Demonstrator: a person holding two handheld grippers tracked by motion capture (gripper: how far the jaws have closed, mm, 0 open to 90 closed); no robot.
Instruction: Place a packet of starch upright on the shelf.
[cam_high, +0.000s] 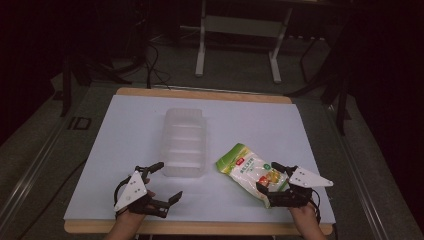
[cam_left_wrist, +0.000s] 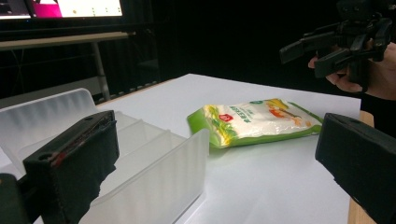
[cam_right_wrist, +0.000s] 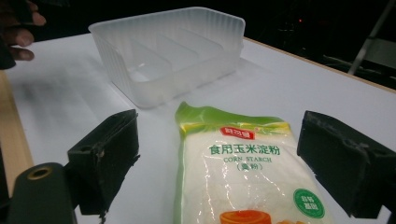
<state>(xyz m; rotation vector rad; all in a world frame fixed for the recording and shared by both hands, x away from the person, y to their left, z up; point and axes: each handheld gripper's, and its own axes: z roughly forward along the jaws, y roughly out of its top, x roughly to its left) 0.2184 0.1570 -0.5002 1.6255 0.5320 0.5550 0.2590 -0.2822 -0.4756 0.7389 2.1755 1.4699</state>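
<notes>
A green and white bag of corn starch (cam_high: 248, 171) lies flat on the white table top, right of centre. My right gripper (cam_high: 267, 176) hangs open over its near end. In the right gripper view the bag (cam_right_wrist: 233, 168) lies between the two spread jaws, which stand apart from it. A clear plastic bin (cam_high: 184, 142) with inner dividers stands in the middle of the table. My left gripper (cam_high: 170, 179) is open just in front of the bin's near left corner, holding nothing. The left gripper view shows the bin (cam_left_wrist: 154, 177), the bag (cam_left_wrist: 252, 121) and the raised right gripper (cam_left_wrist: 302, 59).
The white sheet (cam_high: 135, 130) covers a wooden table whose edge (cam_high: 200, 227) runs along the front. Behind the table stands a white frame (cam_high: 240, 30) with cables on the floor. A lit monitor (cam_left_wrist: 60, 7) sits far off.
</notes>
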